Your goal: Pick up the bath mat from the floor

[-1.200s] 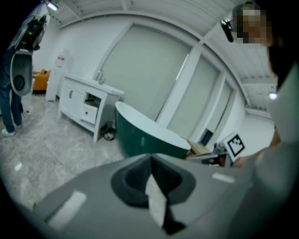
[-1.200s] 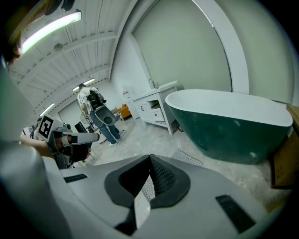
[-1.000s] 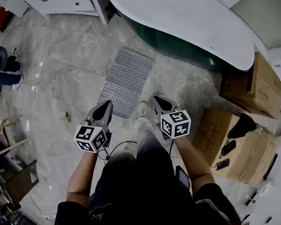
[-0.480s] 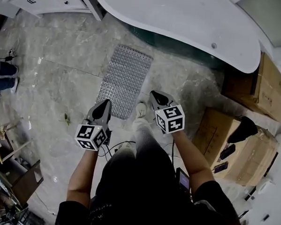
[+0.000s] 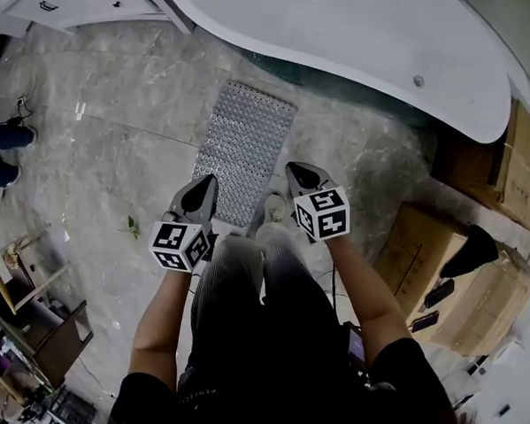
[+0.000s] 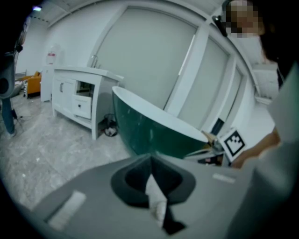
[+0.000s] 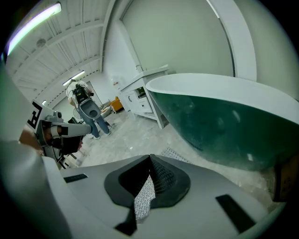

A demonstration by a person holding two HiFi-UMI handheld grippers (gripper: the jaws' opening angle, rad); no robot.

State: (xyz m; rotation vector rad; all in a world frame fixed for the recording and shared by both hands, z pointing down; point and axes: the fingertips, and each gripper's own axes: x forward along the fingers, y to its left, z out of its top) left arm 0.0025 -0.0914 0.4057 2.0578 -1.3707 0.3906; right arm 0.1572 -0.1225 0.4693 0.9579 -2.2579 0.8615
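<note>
We see one grey studded rectangular bath mat (image 5: 244,152) flat on marble floor (image 5: 120,110), beside one green-sided white bathtub (image 5: 343,82). We hold two tools: left gripper (image 5: 209,179), right gripper (image 5: 292,166), near mat's near edge. Both fingers together, empty. Two brown cardboard boxes (image 5: 474,288) at right.

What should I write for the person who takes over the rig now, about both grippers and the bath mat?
Bath mat: flat on the floor before the bathtub, untouched.
Left gripper: jaws shut, empty, above the mat's near end.
Right gripper: jaws shut, empty, just right of the mat.
Done: nothing yet.
Left: open jaws, grip the mat, lift it.
</note>
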